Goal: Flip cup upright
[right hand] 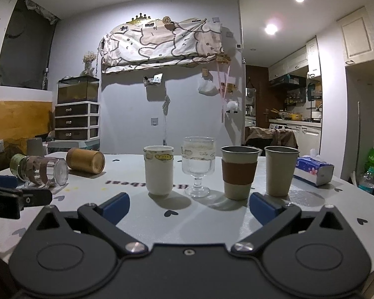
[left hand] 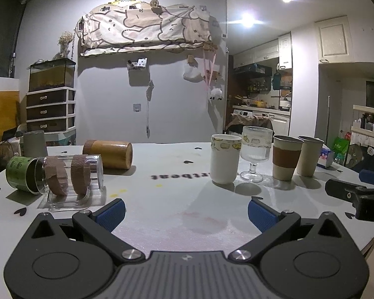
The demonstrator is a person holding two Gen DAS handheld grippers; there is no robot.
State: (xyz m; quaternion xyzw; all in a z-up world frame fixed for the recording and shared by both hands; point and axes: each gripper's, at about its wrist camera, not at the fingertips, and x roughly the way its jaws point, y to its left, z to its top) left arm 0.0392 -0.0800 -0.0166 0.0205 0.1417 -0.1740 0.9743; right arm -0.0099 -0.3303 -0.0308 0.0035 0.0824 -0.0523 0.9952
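Left wrist view: left gripper (left hand: 186, 213) spread wide and empty above the table (left hand: 167, 199); clear glass cup (left hand: 72, 179), green cup (left hand: 23, 173) and bamboo cup (left hand: 109, 154) lie on their sides at left. Right wrist view: right gripper (right hand: 189, 205) wide apart, empty, facing four upright cups.
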